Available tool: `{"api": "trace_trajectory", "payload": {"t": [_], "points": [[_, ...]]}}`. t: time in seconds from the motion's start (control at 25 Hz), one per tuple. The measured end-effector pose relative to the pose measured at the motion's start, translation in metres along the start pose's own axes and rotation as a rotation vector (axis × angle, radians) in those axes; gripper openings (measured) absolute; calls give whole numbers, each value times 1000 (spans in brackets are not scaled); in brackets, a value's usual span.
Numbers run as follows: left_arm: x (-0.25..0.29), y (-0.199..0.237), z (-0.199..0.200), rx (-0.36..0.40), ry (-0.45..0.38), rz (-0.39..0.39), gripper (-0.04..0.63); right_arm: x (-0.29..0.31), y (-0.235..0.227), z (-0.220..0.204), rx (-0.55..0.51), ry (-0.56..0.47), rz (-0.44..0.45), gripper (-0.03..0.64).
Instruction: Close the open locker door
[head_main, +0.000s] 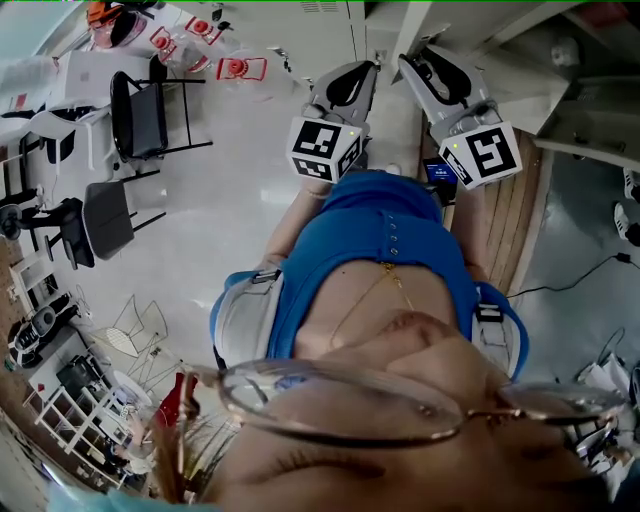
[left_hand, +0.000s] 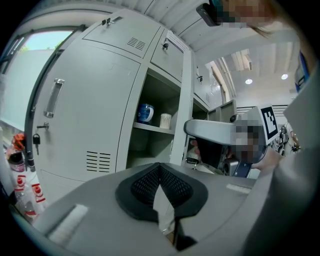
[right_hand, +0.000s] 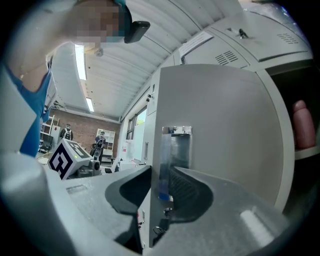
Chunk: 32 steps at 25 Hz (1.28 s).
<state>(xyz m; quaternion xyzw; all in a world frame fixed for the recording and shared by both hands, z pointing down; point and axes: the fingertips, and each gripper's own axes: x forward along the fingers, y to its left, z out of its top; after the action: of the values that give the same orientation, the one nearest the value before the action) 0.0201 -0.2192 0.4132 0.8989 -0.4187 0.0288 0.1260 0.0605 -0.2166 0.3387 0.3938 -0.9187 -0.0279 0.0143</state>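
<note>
The open locker door (right_hand: 220, 125) is a pale grey panel that fills the middle of the right gripper view, with a metal handle plate (right_hand: 176, 145) near its free edge. My right gripper (right_hand: 160, 192) straddles that edge, one pad on each face, and I see no gap at the tips. In the head view the right gripper (head_main: 425, 62) reaches up toward the lockers. My left gripper (left_hand: 160, 172) hangs free beside it, pads met with nothing between them. It faces an open compartment (left_hand: 150, 145) that holds a blue mug (left_hand: 145, 113) and a white cup (left_hand: 165, 120).
A closed locker door (left_hand: 85, 115) with a bar handle (left_hand: 52, 97) and hanging keys (left_hand: 36, 141) stands left of the open compartment. A pink object (right_hand: 300, 125) rests on a shelf behind the open door. Black chairs (head_main: 140, 115) stand on the floor at left.
</note>
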Motion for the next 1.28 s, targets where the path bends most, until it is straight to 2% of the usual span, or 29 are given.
{"api": "trace_trajectory", "payload": {"t": [0.48,1.28], "points": [[11,31,5,-8,-6,-16,-2,39,-10,-2,-20,12,-20,100],[38,64,19,9,-5,-86,-2,86,-40,-7,10,-13,-93,75]]}}
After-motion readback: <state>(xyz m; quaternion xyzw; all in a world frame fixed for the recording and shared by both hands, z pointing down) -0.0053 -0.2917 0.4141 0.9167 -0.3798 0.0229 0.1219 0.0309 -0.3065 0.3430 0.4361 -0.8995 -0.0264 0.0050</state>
